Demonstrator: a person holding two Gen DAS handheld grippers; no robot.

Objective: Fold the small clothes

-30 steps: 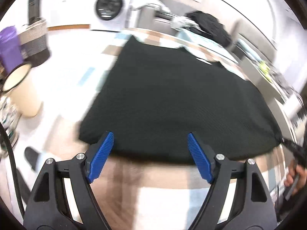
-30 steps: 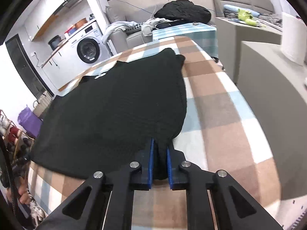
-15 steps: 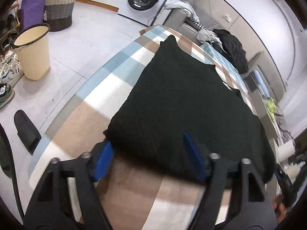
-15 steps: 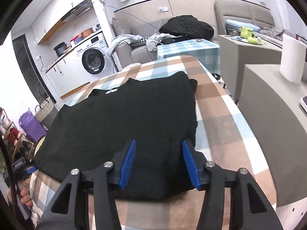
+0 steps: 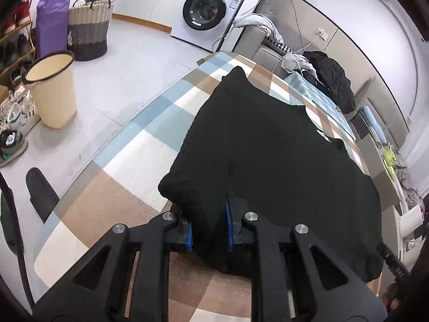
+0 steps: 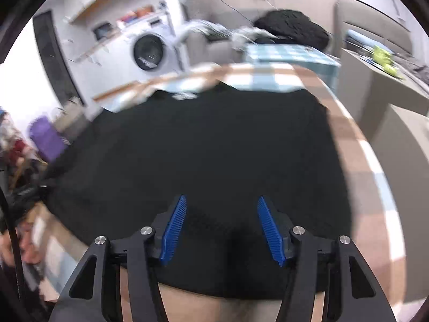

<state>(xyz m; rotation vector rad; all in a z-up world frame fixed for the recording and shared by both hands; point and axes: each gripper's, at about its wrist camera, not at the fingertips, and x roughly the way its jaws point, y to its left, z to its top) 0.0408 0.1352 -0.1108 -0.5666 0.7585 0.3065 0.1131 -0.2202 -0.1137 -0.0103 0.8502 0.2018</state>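
Note:
A black knitted garment [image 5: 268,147] lies spread flat on the table's checked cloth [image 5: 120,187]. My left gripper [image 5: 208,228] is at the garment's near left corner; its jaws are closing, and a bunch of the black fabric is pinched between the blue pads [image 5: 189,233]. In the right wrist view, which is blurred, my right gripper [image 6: 222,225] hovers over the near edge of the garment [image 6: 203,147]. Its jaws are opening, the blue pads [image 6: 174,230] stand well apart, and no fabric is gripped between them.
On the floor to the left stand a cream bin [image 5: 52,91], a woven basket [image 5: 88,32], a purple bag [image 5: 51,24] and shoes [image 5: 13,139]. A washing machine [image 5: 206,10] is at the back. A black clothes pile [image 5: 332,80] lies beyond the table. Grey cabinets [image 6: 388,102] flank the right.
The left gripper went from wide open to pinching the garment's near corner. The right gripper let go of the hem, opened, and moved over the garment.

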